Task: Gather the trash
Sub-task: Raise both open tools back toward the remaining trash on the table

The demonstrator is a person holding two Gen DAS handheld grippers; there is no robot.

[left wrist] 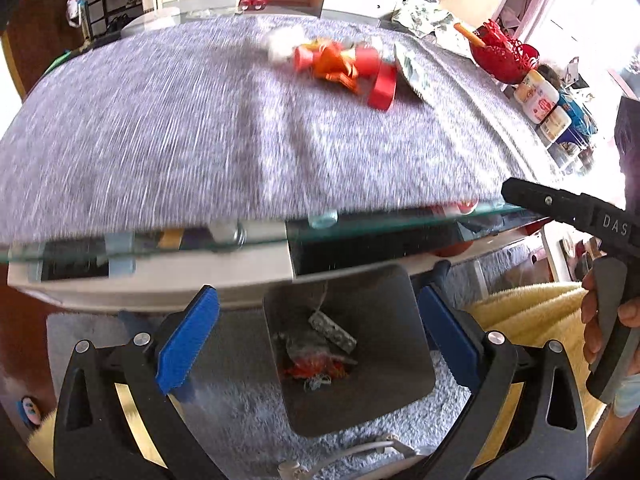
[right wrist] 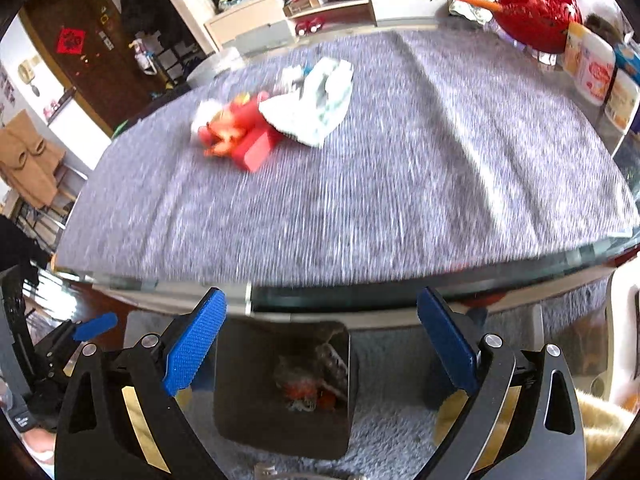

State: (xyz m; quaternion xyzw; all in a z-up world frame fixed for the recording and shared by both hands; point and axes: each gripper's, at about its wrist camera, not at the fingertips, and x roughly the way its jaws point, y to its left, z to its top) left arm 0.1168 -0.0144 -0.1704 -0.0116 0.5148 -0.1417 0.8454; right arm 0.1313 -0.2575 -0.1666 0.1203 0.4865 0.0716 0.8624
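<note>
The left gripper (left wrist: 316,344) gaped wide and empty above the grey bin (left wrist: 416,360), which already held scraps. The right gripper (right wrist: 322,344) hung equally wide, holding nothing. A drop looked finished; next, reach across the table (right wrist: 360,200) for the red wrappers (right wrist: 240,132) and crumpled tissue (right wrist: 316,108).

Left gripper (left wrist: 318,344) tilted steeply down, blue pads (left wrist: 188,344) spread wide, nothing between them; right gripper (right wrist: 322,346) pitched down likewise, jaws wide, pads (right wrist: 196,346) bare and empty. In the left wrist view, right hand (left wrist: 608,320) at the right edge, fingers wrapped round its gripper's handle; in the right wrist view, left gripper low at the left edge, one blue pad showing.
</note>
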